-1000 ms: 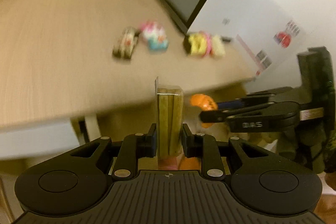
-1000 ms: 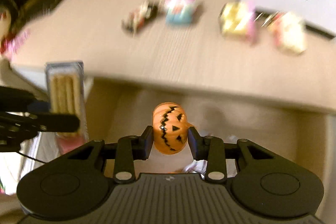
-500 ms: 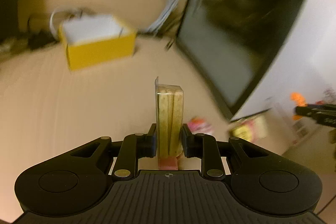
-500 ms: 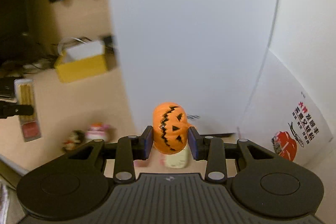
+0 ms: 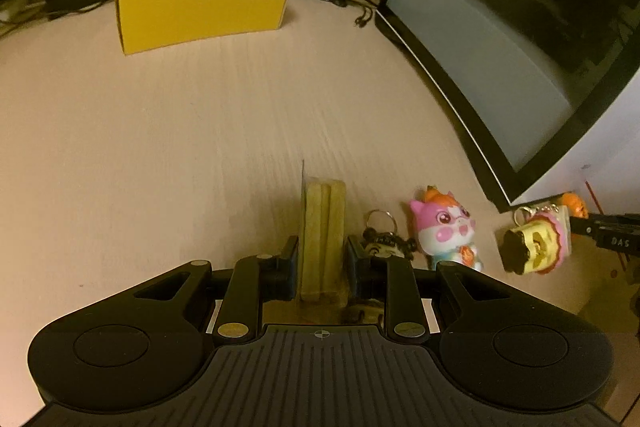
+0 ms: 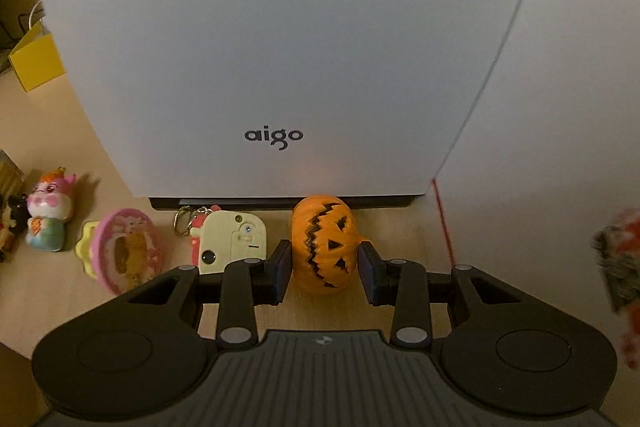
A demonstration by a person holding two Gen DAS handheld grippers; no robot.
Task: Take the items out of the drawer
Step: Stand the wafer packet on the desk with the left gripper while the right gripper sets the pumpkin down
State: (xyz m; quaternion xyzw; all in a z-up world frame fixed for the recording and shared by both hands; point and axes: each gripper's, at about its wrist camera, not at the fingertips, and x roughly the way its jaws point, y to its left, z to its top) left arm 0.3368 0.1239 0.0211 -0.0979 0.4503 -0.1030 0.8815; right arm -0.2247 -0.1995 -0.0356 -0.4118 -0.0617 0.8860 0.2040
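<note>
- Both grippers had travelled from beside the desk's front edge to above its top since a second earlier, each carrying its item along.
- Left gripper (image 5: 322,267): jaws clamped on an upright clear packet of biscuit sticks (image 5: 322,239), held over the wooden desk (image 5: 160,155).
- Right gripper (image 6: 323,269): jaws clamped on an orange jack-o'-lantern pumpkin toy (image 6: 323,247), just in front of a white "aigo" box (image 6: 272,47).
- A pink cartoon figurine (image 5: 444,231), a dark keyring charm (image 5: 384,241) and a yellow-and-pink squishy (image 5: 534,241) lay in a row near the desk's front edge.
- A cream camera-shaped keychain (image 6: 232,239) lay just beside the pumpkin.
- A yellow cardboard box (image 5: 200,7) stood toward the back edge; a dark monitor (image 5: 520,27) stood at the right.
</note>
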